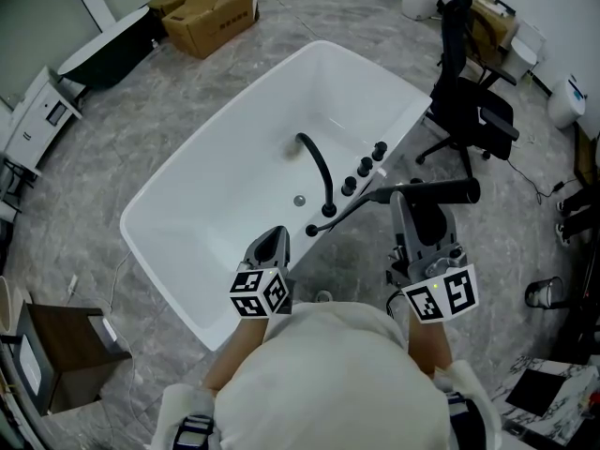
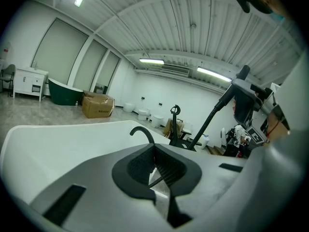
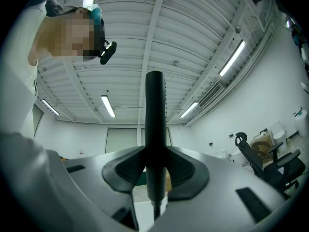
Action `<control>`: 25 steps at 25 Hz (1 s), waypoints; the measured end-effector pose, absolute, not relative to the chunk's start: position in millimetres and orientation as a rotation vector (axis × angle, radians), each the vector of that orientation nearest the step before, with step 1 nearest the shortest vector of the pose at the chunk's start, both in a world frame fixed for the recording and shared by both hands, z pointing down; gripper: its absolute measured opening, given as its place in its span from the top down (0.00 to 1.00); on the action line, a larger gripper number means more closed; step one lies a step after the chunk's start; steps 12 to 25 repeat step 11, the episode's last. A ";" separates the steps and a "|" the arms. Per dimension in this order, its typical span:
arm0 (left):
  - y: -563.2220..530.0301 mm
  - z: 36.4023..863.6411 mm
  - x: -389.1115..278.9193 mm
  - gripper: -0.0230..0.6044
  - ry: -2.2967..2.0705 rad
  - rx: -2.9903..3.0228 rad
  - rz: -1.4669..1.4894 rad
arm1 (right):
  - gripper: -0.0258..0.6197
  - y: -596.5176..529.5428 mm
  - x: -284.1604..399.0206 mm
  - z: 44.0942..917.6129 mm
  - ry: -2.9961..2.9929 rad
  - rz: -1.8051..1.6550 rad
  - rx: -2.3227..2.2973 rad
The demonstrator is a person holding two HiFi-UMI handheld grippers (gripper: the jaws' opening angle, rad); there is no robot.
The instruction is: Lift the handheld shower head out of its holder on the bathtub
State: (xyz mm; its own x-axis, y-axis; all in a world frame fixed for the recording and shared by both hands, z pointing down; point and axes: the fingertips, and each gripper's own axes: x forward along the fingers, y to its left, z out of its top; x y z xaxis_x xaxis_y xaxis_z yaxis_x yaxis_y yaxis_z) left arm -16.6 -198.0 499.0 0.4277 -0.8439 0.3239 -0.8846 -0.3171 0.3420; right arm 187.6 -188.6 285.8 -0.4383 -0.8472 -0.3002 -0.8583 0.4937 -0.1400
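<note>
The black handheld shower head is clear of the tub rim, lying level across my right gripper, which is shut on its handle. In the right gripper view the handle stands upright between the pads. Its black hose slopes down to the rim of the white bathtub beside the black faucet and several knobs. My left gripper hovers over the tub's near rim, shut on nothing. The left gripper view shows the raised shower head and hose.
A black office chair stands right of the tub. A cardboard box and a dark tub are at the far left, and toilets line the back wall. A wooden cabinet stands at the near left.
</note>
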 end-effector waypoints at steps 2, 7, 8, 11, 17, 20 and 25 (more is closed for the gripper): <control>-197.9 499.0 -16.2 0.93 -1.460 2.219 0.115 | 0.74 -188.8 187.1 285.3 2.416 0.048 -1.429; -197.6 500.5 -17.2 0.93 -1.462 2.211 0.115 | 0.74 -188.7 185.4 284.3 2.423 0.048 -1.421; -197.6 500.8 -17.3 0.93 -1.463 2.210 0.115 | 0.74 -188.6 185.3 284.3 2.424 0.049 -1.421; -197.6 501.4 -16.9 0.93 -1.463 2.210 0.117 | 0.74 -188.6 185.7 284.8 2.426 0.048 -1.423; -197.6 501.4 -16.9 0.93 -1.463 2.210 0.117 | 0.74 -188.6 185.7 284.8 2.426 0.048 -1.423; -197.6 501.4 -16.9 0.93 -1.463 2.210 0.117 | 0.74 -188.6 185.7 284.8 2.426 0.048 -1.423; -197.6 501.4 -16.9 0.93 -1.463 2.210 0.117 | 0.74 -188.6 185.7 284.8 2.426 0.048 -1.423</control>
